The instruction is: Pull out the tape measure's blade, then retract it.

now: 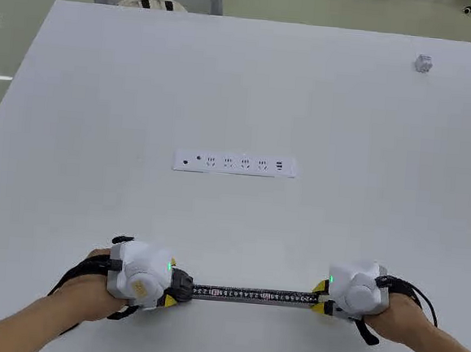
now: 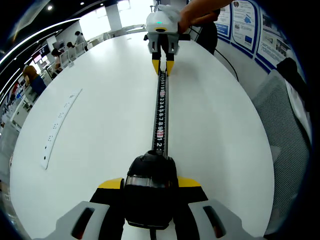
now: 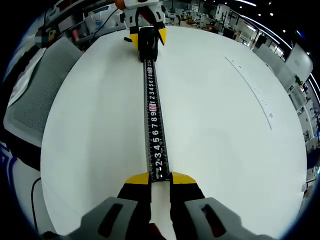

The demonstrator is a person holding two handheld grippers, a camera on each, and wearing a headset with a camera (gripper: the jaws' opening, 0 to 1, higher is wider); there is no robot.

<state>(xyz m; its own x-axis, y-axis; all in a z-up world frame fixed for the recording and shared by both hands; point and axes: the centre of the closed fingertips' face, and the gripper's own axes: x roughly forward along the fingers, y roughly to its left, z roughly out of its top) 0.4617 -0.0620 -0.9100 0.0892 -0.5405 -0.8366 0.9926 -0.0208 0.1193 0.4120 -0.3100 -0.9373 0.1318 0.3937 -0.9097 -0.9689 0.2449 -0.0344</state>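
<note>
My left gripper [image 2: 150, 186] is shut on the black tape measure case [image 2: 151, 187], held low over the white table; in the head view the left gripper [image 1: 174, 289] is at the near left. A black blade [image 1: 255, 294] with white numbers runs out of the case to my right gripper [image 1: 318, 297]. Seen from the left gripper, the blade [image 2: 161, 107] stretches straight across to the right gripper [image 2: 163, 66]. My right gripper [image 3: 160, 179] is shut on the blade's end, and the blade [image 3: 152, 117] leads back to the case [image 3: 147, 42].
A white power strip [image 1: 235, 163] lies flat at the table's [image 1: 242, 87] middle, beyond the blade. A small white object [image 1: 423, 63] sits far right. A chair back [image 1: 151, 2] shows past the far edge. An office with people lies behind.
</note>
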